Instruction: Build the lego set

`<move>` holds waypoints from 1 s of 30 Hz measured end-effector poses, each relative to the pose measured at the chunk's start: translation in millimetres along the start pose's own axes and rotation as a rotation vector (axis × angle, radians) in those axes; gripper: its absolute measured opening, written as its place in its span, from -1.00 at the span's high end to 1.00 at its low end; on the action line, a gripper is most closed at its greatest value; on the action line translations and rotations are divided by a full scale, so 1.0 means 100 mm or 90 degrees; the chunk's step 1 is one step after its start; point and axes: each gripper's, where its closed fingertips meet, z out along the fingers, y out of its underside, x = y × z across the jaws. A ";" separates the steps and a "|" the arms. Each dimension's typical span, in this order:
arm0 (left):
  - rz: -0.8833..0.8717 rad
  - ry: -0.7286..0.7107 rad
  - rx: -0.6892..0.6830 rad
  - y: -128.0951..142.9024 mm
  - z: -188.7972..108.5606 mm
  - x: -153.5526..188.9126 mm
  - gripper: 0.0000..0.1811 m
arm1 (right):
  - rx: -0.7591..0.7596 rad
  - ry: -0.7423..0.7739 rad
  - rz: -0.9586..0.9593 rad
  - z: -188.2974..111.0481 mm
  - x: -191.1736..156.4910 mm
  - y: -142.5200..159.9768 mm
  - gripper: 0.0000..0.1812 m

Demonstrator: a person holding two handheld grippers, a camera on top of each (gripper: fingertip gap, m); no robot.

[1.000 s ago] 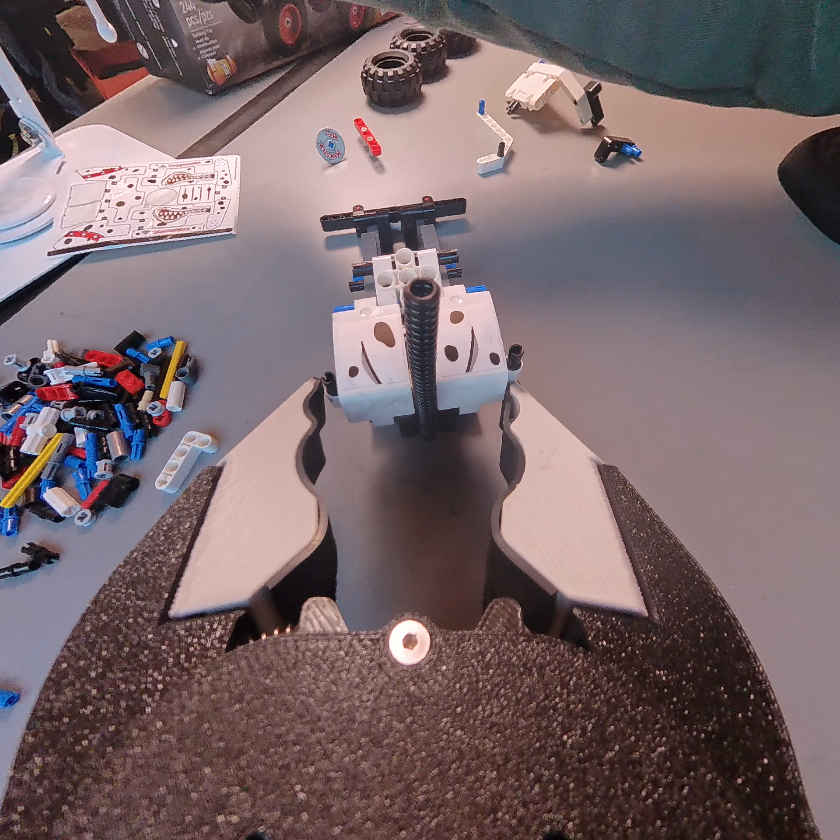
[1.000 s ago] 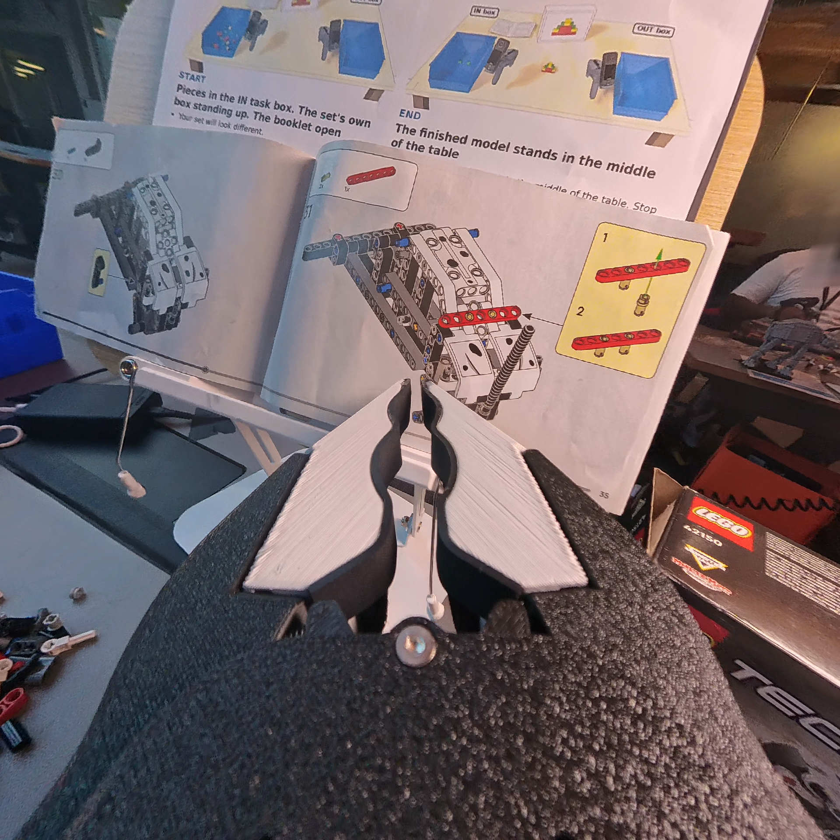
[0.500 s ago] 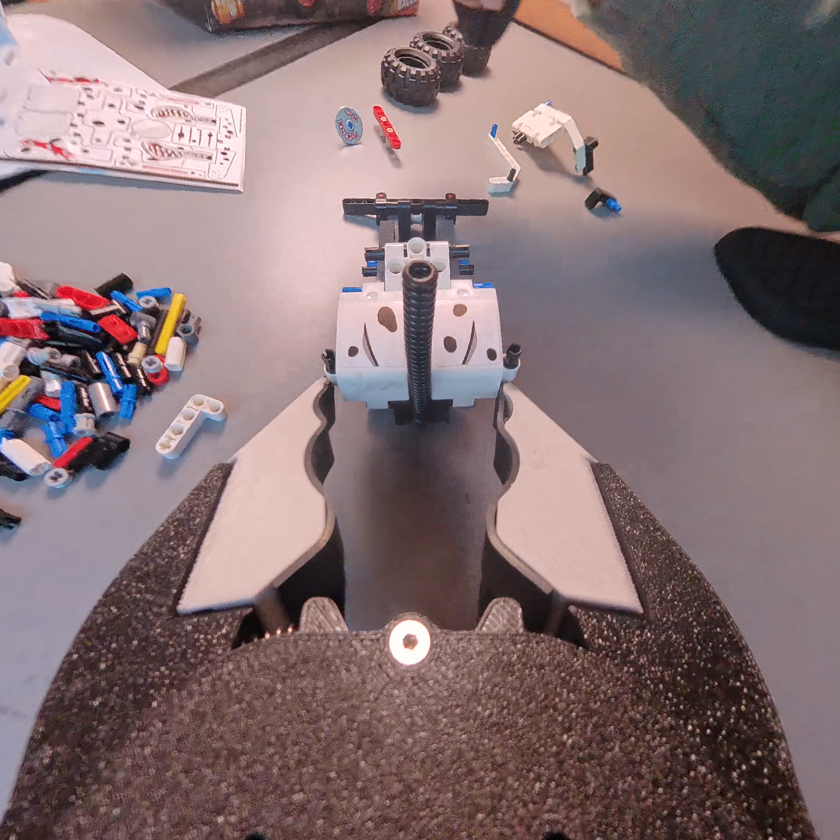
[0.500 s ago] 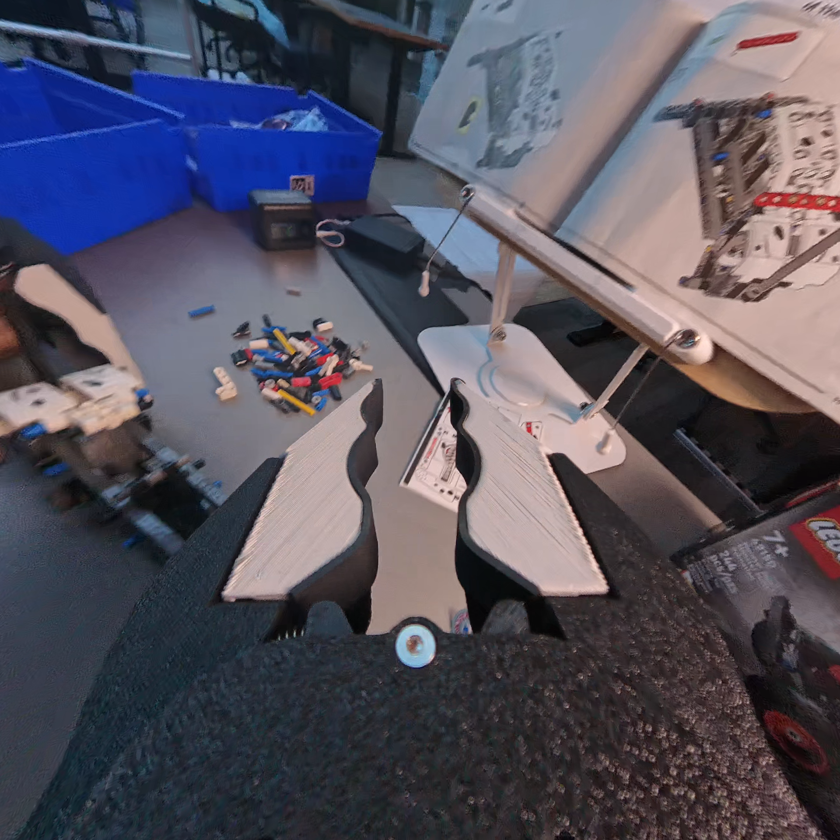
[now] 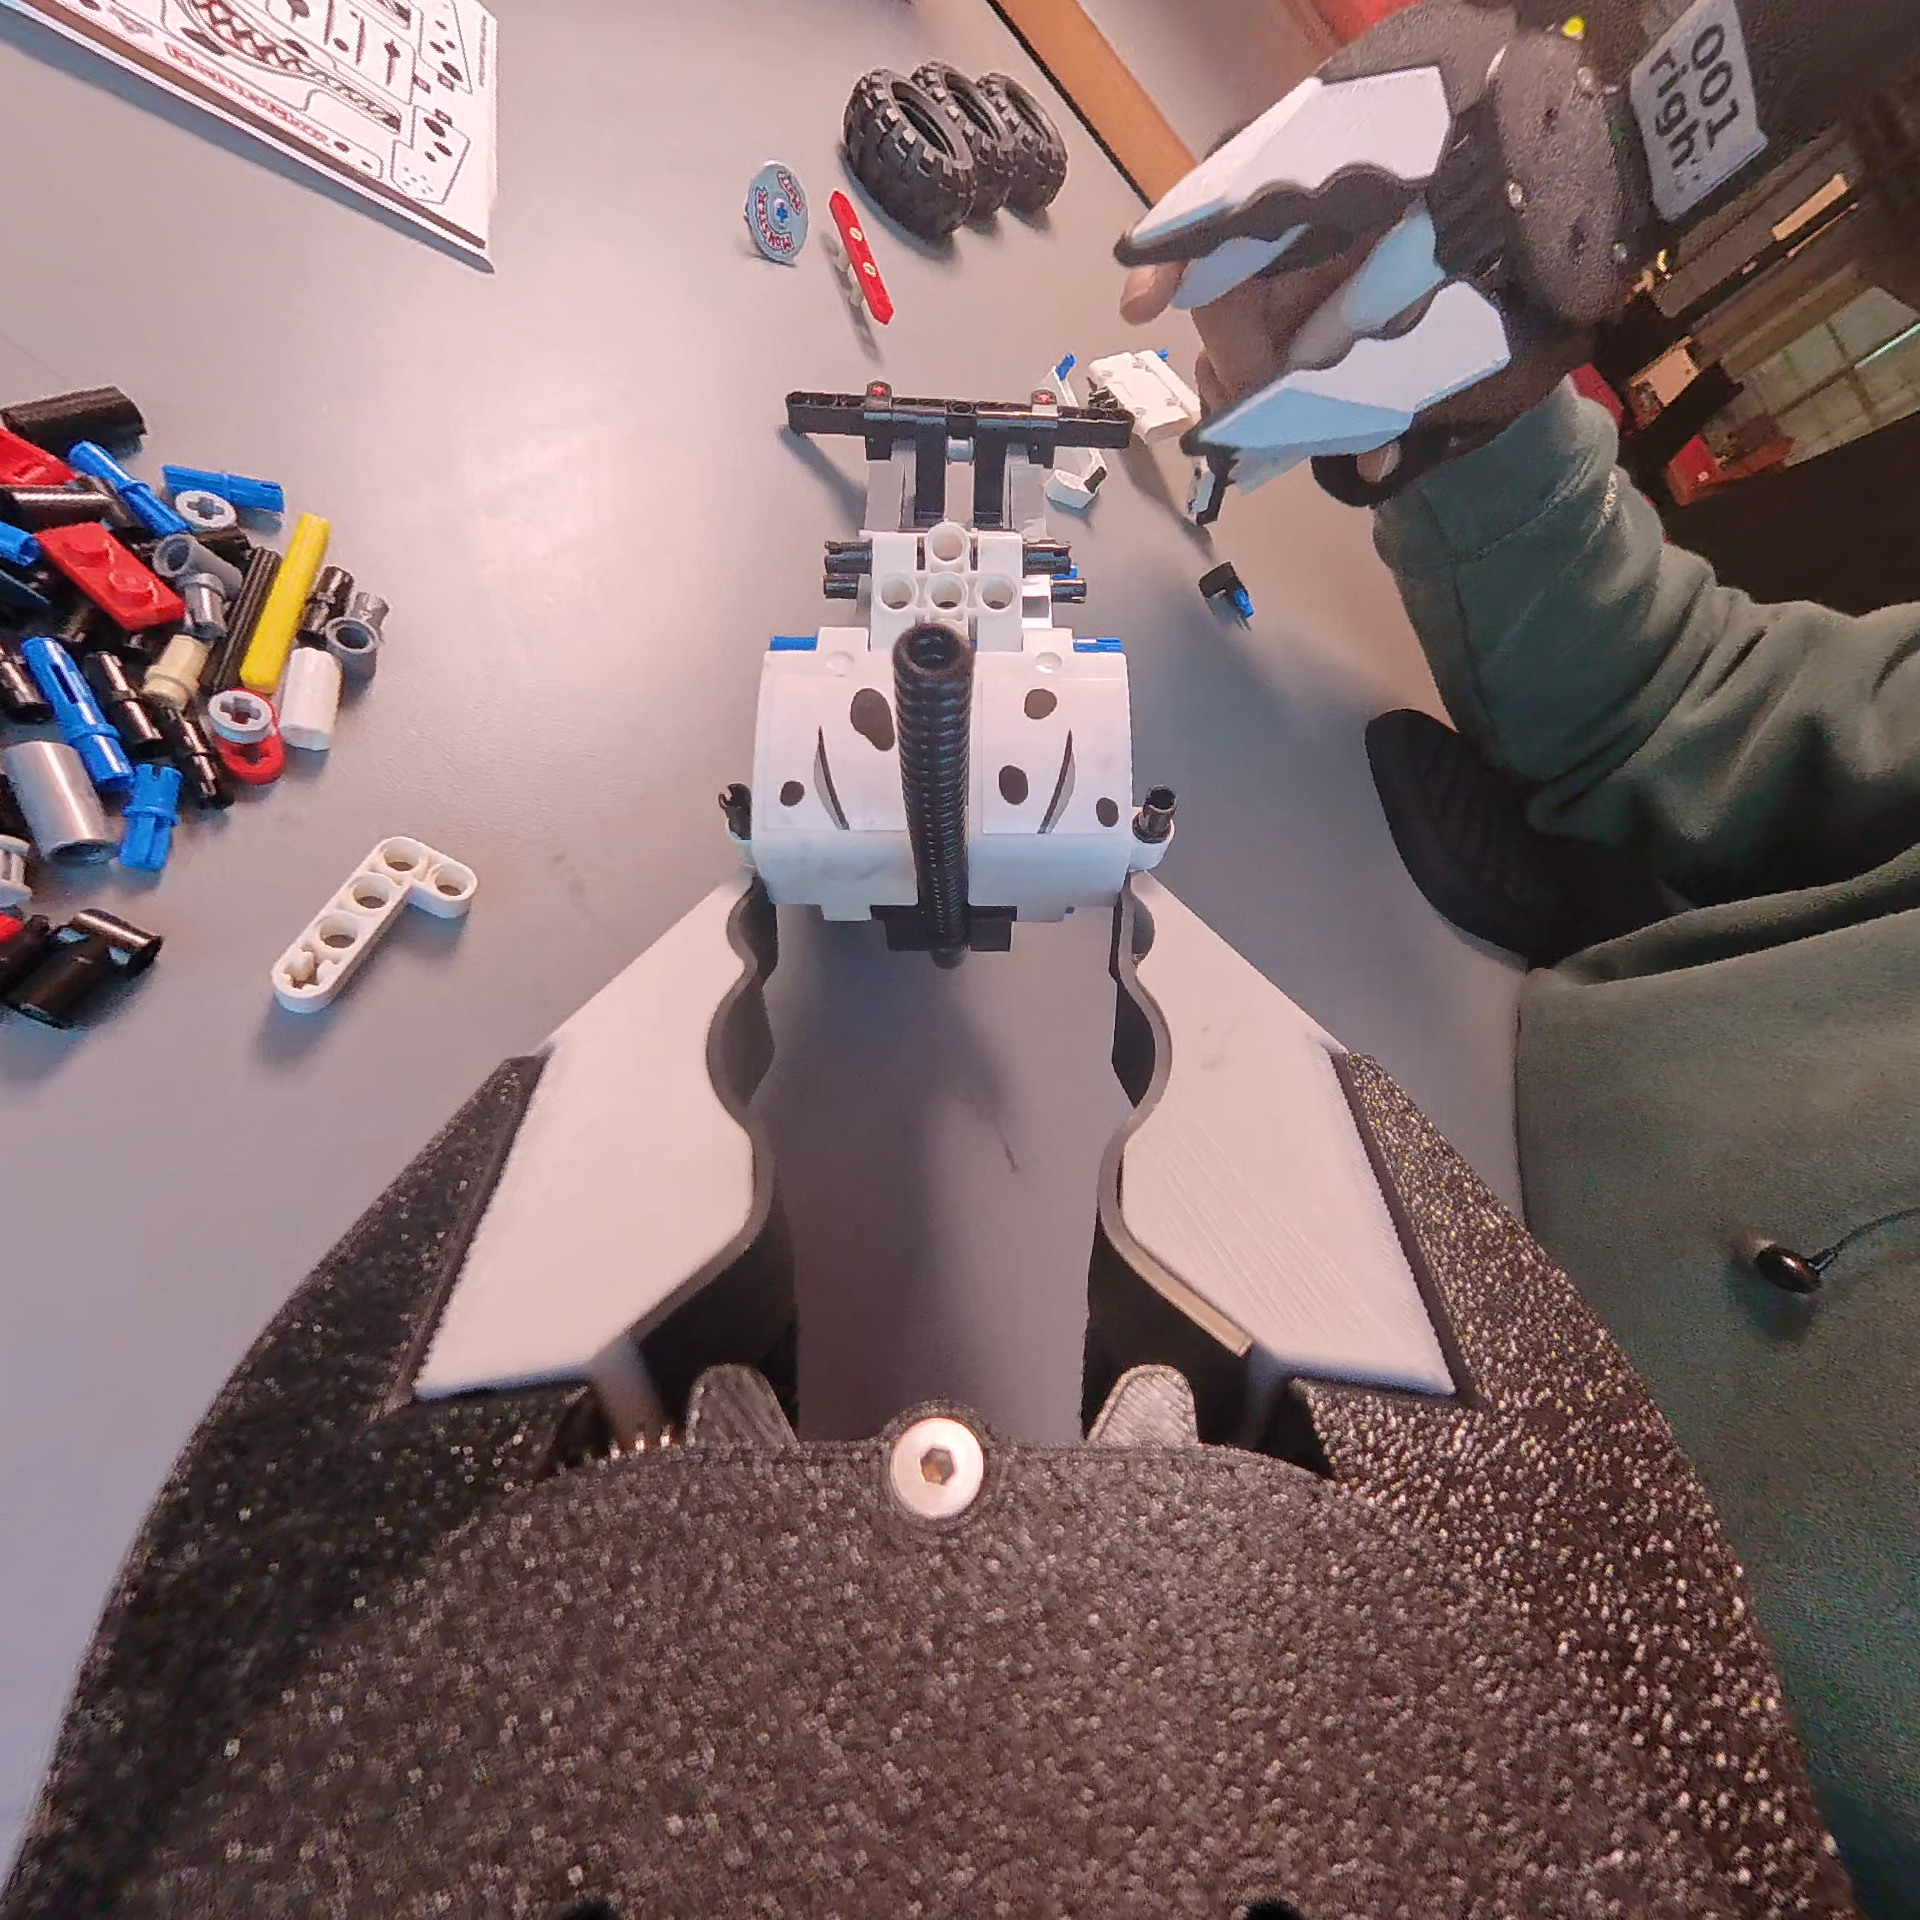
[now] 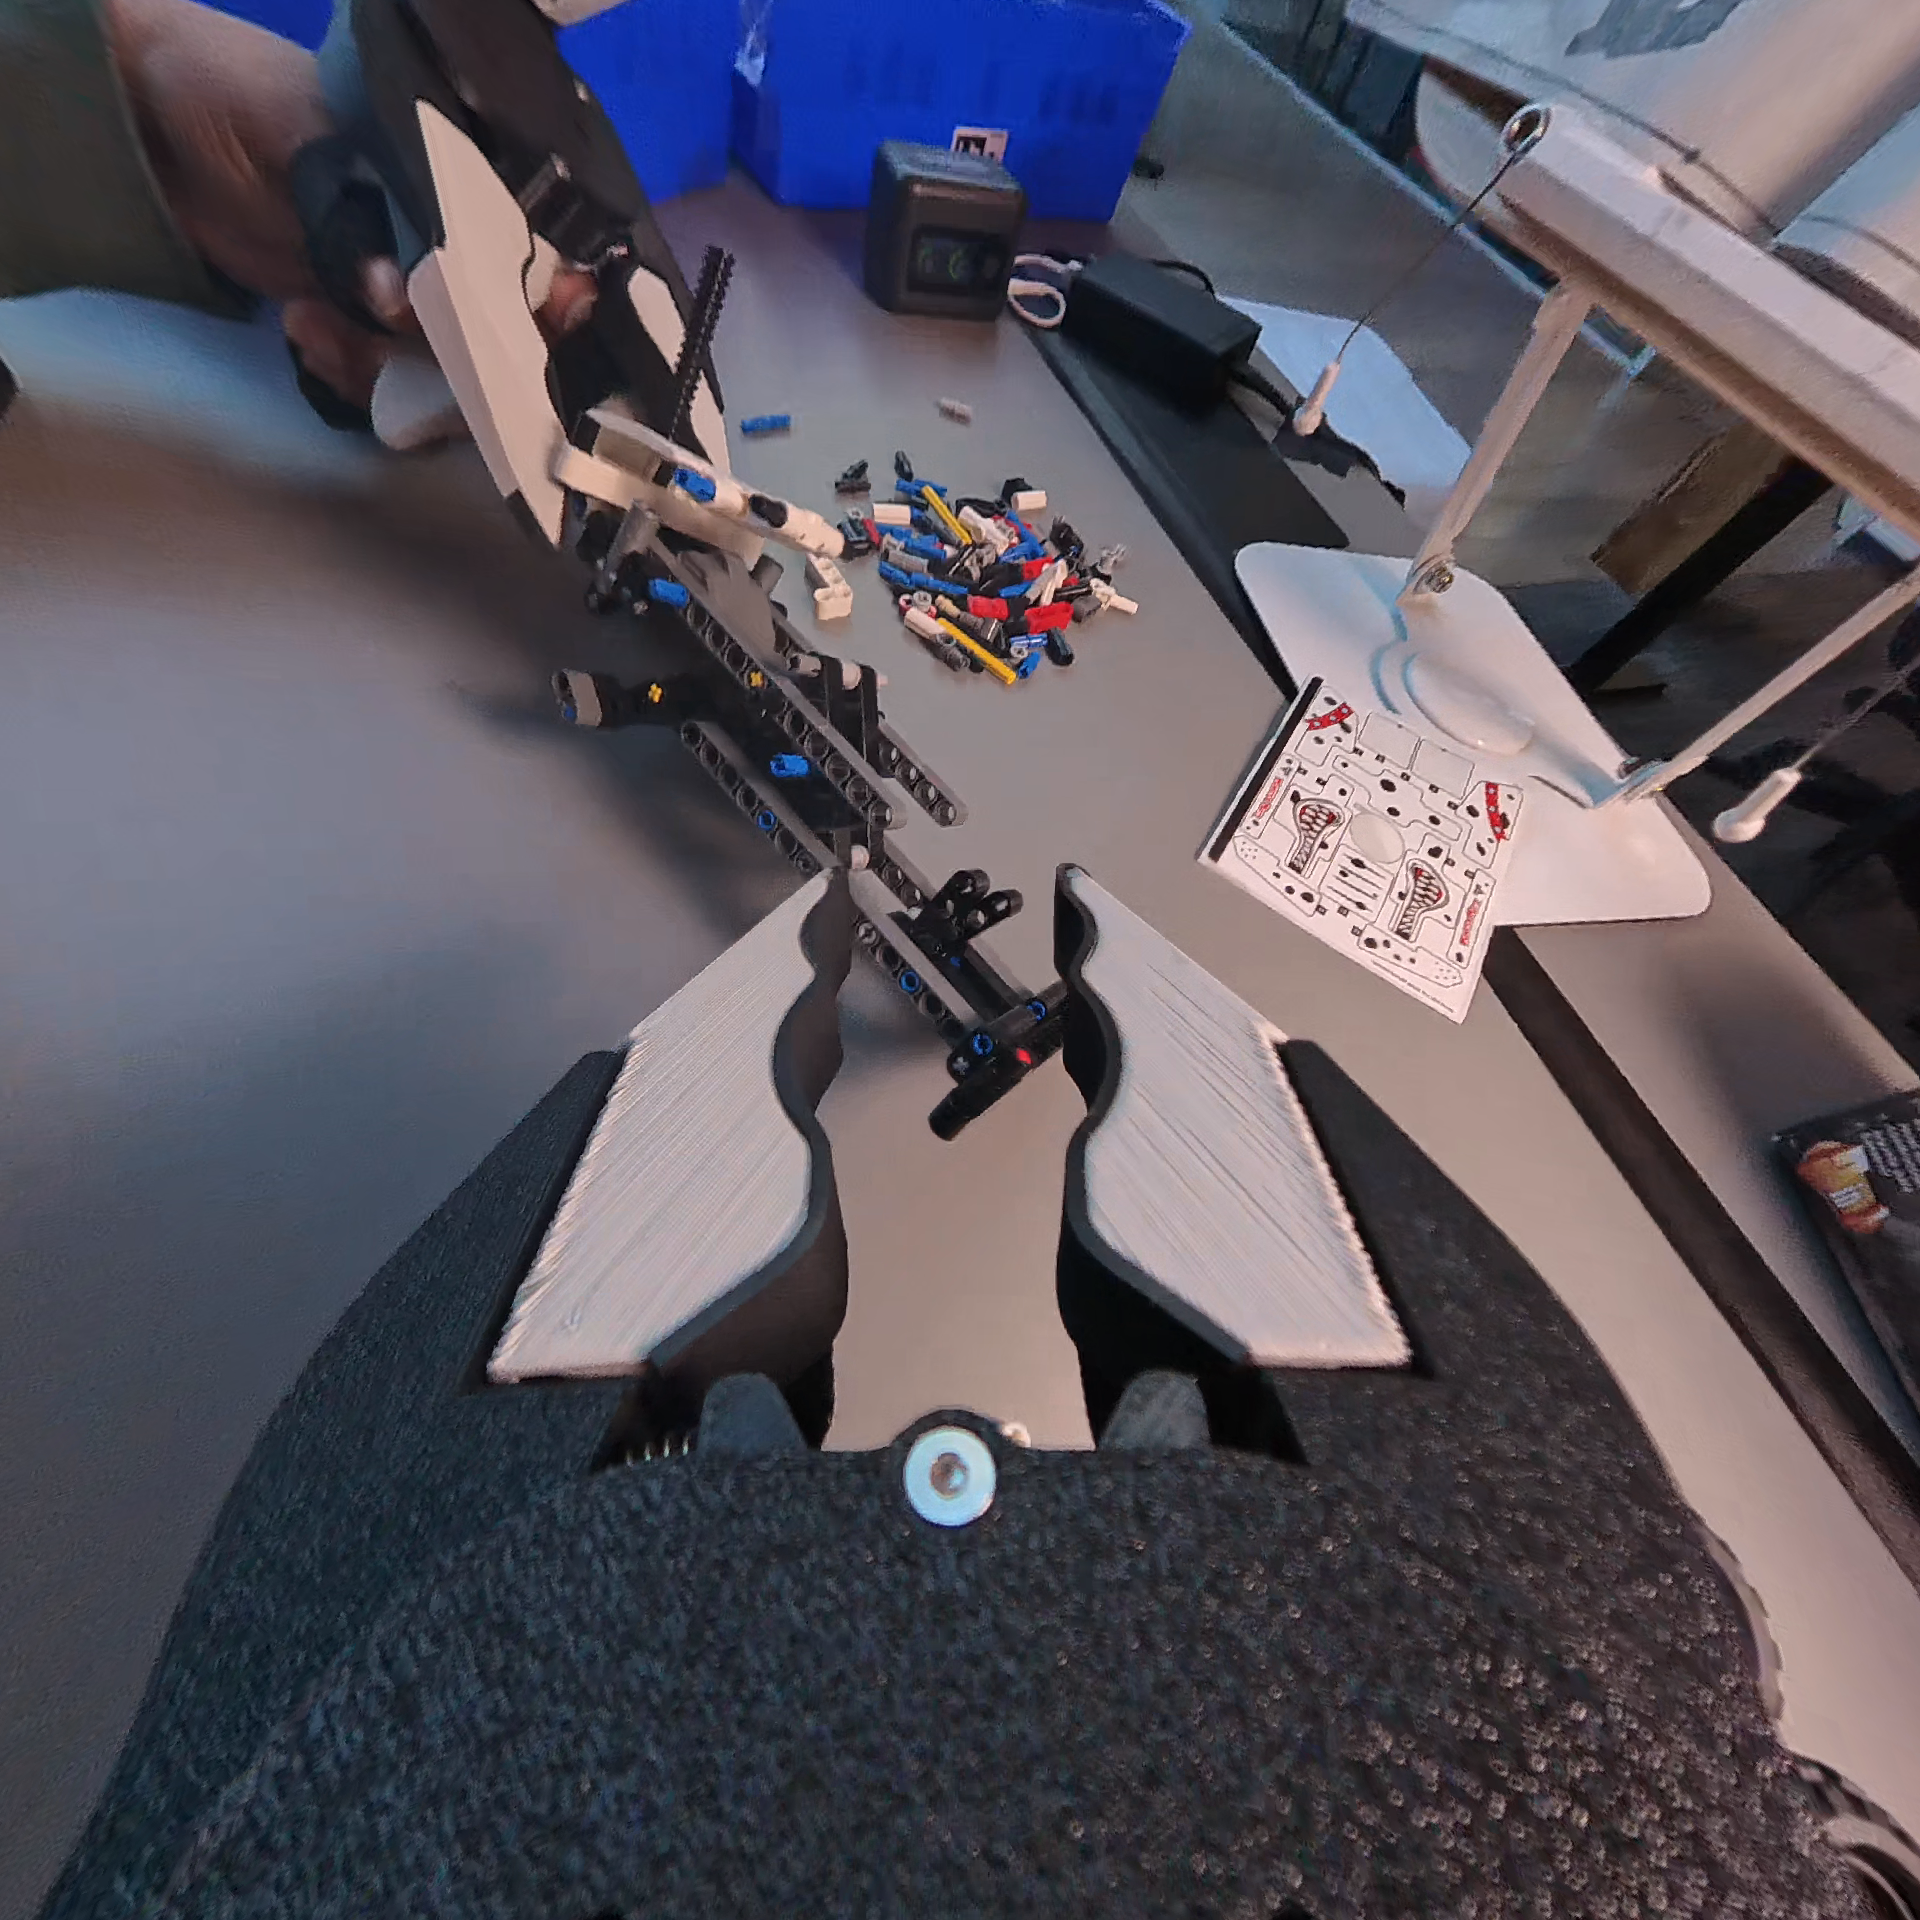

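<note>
The lego model (image 5: pixel 940 779) is a long black frame with a white block and a black ribbed hose (image 5: pixel 933 790) at its near end. My left gripper (image 5: pixel 940 894) is shut on the sides of the white block. In the right wrist view the model (image 6: pixel 790 727) slants up from the table toward the left gripper (image 6: pixel 488 312). My right gripper (image 6: pixel 951 883) is open, with the model's black far end lying between its fingers. In the left wrist view the right gripper (image 5: pixel 1164 348) hovers just right of the far cross beam. A red beam (image 5: pixel 860 255) lies beyond the model.
A pile of loose pieces (image 5: pixel 125 665) lies to the left, also seen in the right wrist view (image 6: pixel 987 582), with a white L-beam (image 5: pixel 369 920) beside it. Tyres (image 5: pixel 951 135), a grey disc (image 5: pixel 777 208), a sticker sheet (image 6: pixel 1371 842), the booklet stand (image 6: pixel 1351 613) and blue bins (image 6: pixel 935 104) surround. My right fingertips sit around 15 cm from my left ones. The grey disc (image 5: pixel 777 208) is about 12 cm from my right fingertips.
My right gripper has swung from the booklet down to the table, opened, and come to the model's far end. My left gripper still holds the white block.
</note>
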 end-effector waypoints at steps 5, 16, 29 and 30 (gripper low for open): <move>-0.010 0.006 -0.002 0.00 -0.01 -0.01 0.28 | -0.074 0.011 -0.063 0.12 -0.06 0.25 0.53; -0.030 0.019 0.001 0.00 -0.02 -0.02 0.28 | -0.133 0.082 -0.168 0.18 0.10 0.49 0.62; 0.062 -0.030 0.013 -0.05 -0.05 -0.02 0.41 | -0.197 0.158 -0.355 -0.09 -0.32 0.50 0.81; 0.066 -0.037 0.015 -0.06 -0.06 -0.03 0.42 | -0.193 0.157 -0.356 -0.11 -0.39 0.48 0.81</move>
